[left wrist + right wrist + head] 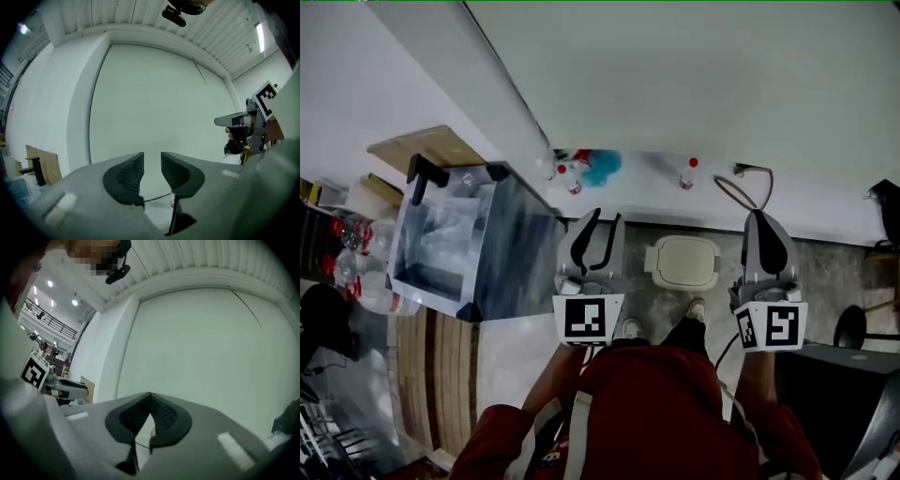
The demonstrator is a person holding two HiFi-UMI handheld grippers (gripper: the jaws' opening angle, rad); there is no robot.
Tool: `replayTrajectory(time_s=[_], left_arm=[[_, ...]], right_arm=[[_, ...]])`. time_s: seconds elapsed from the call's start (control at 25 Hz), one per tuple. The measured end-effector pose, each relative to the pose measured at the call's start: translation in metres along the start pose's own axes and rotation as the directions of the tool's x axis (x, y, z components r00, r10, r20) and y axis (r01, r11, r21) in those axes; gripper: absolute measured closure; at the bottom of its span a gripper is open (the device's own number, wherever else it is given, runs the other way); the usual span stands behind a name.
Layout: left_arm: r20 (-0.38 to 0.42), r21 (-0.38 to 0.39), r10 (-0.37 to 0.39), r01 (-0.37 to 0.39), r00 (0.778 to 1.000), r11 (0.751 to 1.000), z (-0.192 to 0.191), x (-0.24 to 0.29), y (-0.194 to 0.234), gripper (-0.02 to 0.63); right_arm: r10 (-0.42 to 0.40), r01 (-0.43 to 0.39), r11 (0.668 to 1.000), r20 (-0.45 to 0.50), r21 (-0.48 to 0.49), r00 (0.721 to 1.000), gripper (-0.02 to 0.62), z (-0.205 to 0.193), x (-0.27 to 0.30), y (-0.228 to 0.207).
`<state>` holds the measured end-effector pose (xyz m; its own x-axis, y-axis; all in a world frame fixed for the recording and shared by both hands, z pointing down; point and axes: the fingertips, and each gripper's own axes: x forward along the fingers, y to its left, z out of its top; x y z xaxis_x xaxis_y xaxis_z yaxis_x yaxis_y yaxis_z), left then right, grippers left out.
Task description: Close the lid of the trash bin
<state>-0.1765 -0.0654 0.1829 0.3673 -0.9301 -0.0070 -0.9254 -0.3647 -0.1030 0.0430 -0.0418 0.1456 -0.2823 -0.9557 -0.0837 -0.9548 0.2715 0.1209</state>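
Observation:
In the head view a small cream trash bin [683, 262] stands on the speckled floor below, between my two grippers, its lid lying flat on top. My left gripper [607, 219] is held high above the floor, left of the bin, open with nothing between the jaws. My right gripper [760, 217] is up at the bin's right, its tips together and empty. The left gripper [152, 162] faces a pale wall in its own view, with a clear gap. The right gripper [150, 402] is shut, also facing the wall. Neither gripper view shows the bin.
A clear box [455, 242] sits on a wooden table at the left. Bottles [567, 175] and a blue object [603, 167] lie along the wall base, with a looped cable [739, 190] further right. A black case [836, 384] stands at lower right.

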Motion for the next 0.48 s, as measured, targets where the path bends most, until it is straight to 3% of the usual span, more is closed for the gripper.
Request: replayTrajectory(time_s=[0.24,0.48], left_arm=[[0.091,0.088,0.051,-0.059,0.995,0.994,0.038,-0.019,0.027,0.486],[0.100,0.081,0.076,-0.084,0.992,0.993,0.036,-0.026,0.040,0.488]], right_arm=[[0.003,-0.002,1.000,0.083,-0.012,0.997,0.595,0.035,0.003,0.019],[0.029,-0.026,0.999,0.101,-0.027,0.994,0.595,0.042,0.004,0.035]])
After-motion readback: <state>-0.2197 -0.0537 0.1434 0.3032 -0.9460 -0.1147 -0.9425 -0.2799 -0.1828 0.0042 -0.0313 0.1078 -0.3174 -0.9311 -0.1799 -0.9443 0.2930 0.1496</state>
